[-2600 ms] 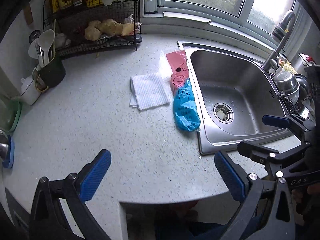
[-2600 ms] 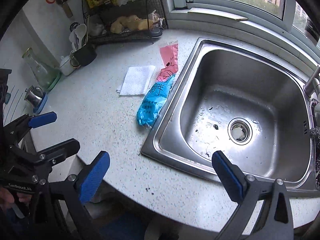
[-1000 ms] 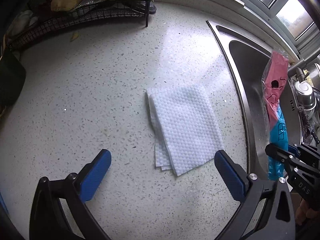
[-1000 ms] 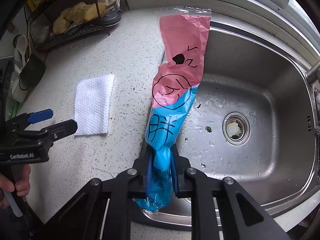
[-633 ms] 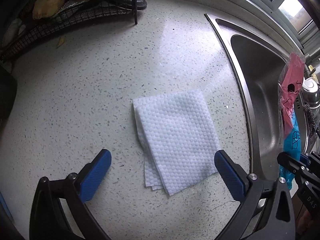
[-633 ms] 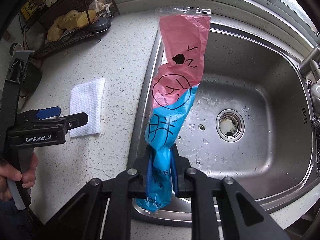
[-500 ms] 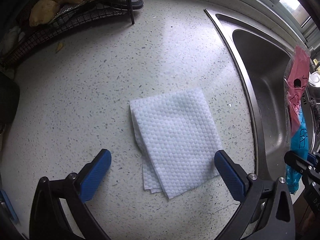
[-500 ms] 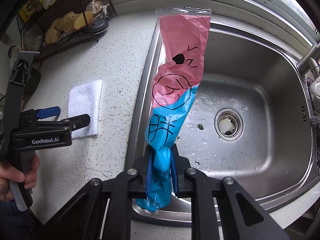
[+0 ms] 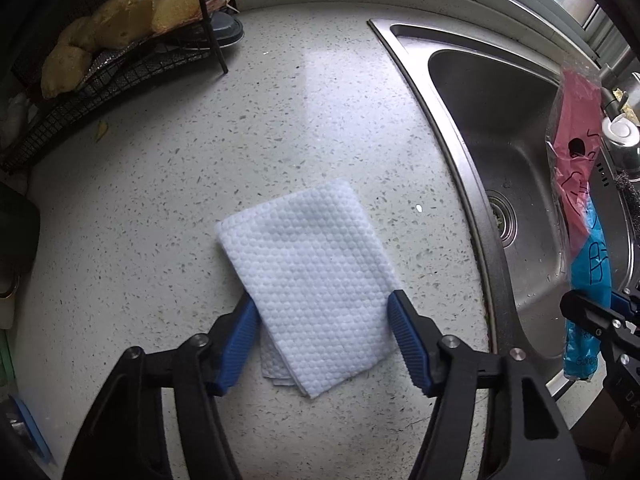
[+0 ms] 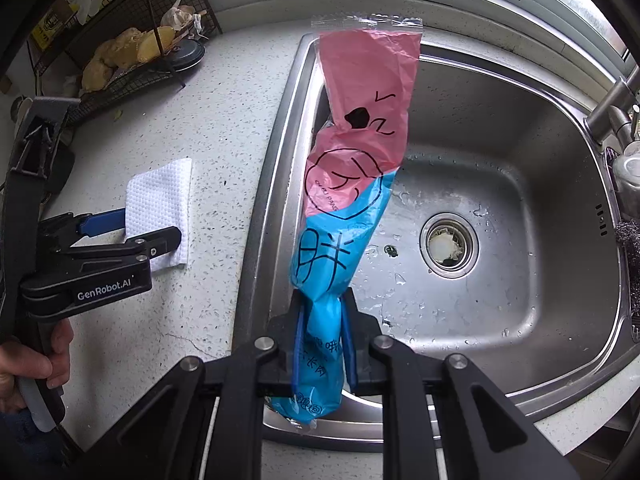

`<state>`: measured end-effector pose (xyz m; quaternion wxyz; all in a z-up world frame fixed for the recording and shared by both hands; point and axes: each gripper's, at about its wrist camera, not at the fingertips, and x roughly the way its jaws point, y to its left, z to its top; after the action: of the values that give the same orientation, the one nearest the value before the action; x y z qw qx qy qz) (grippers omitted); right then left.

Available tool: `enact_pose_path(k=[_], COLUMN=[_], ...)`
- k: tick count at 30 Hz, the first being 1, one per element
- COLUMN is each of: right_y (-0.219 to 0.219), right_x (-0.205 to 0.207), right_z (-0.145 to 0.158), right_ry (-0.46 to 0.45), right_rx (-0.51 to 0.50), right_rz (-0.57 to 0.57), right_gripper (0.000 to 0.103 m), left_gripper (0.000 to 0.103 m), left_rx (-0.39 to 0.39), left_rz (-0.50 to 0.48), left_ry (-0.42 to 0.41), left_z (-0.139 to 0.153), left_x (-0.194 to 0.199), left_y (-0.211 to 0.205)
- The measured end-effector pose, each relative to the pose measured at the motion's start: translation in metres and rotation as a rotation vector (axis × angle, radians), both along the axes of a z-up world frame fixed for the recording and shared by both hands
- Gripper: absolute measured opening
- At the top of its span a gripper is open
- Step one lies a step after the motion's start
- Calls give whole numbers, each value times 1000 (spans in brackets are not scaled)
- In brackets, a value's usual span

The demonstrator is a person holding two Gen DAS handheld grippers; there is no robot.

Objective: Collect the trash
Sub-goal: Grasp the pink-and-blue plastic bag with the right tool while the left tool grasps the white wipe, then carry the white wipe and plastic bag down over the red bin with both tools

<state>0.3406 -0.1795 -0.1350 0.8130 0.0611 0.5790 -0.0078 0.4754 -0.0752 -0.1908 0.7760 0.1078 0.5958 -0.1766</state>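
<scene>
My right tongs already pinch the pink-and-blue plastic wrapper above the sink, while my left tongs are closing around the folded white paper towel lying on the worktop, not yet lifted.

My left gripper is black plastic, its two fingers faced with ribbed blue pads, and a silver screw head sits at each pivot. On its side, white lettering reads "GenRobot.AI" (clear from the right wrist view). My right gripper has the same black linkage arms, round silver screws and thin blue pads. My left hand wraps a black handle with a pale grey trigger piece under it.
</scene>
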Motion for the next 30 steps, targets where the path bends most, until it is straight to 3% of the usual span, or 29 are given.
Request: enact_pose_path(k=[2, 4, 6, 11, 19, 30], right_y=[0, 1, -1, -5, -14, -17], right_x=[-2, -3, -7, -19, -49, -107], right_z=[1, 2, 3, 8, 18, 30], right_ry=[-5, -12, -18, -33, -65, -111], right_rx=[1, -2, 3, 12, 39, 74], right_rz=[4, 9, 7, 12, 55, 212], right_gripper=[15, 15, 15, 15, 15, 15], left_gripper=[27, 16, 11, 10, 10, 10], left_rx=[-47, -113, -121, -154, -139, -132], left_rz=[-32, -30, -28, 1, 3, 73], left_ry=[1, 27, 13, 32, -11, -56], left_z=[6, 6, 5, 7, 35, 66], left_x=[-7, -9, -15, -26, -72, -164], left_y=[-4, -6, -6, -1, -12, -30])
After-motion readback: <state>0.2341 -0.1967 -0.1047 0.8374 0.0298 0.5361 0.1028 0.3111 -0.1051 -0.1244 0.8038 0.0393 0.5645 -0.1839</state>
